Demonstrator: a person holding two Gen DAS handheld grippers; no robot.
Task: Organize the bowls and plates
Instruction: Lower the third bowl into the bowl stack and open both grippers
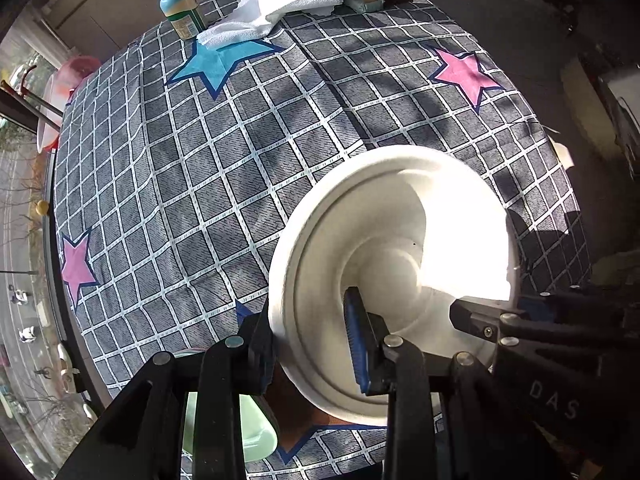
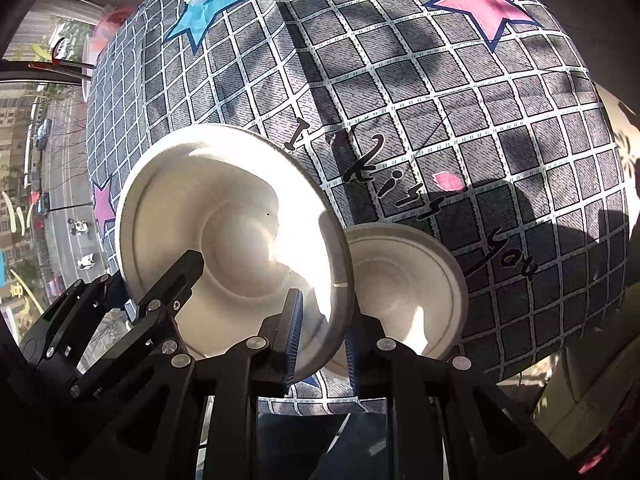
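Held at opposite edges and apparently lifted off the checked tablecloth (image 1: pixel 200 180): a large white bowl (image 1: pixel 392 240), tilted, filling the lower right of the left wrist view. Pinched on its left rim by the left gripper (image 1: pixel 308 348), jaws almost closed with only the thin wall between the pads; pinched on its right rim by the right gripper (image 2: pixel 322 344), just as narrowly. Resting on the cloth just behind it, at the lower right of the right wrist view: a second white bowl (image 2: pixel 404 280). Likely to slide out of one pinch if either hand pulls away or rolls out of step with the other, given so small a hold on a smooth edge. Could also strike or shove the second bowl if lowered off-centre or still tilted when nesting
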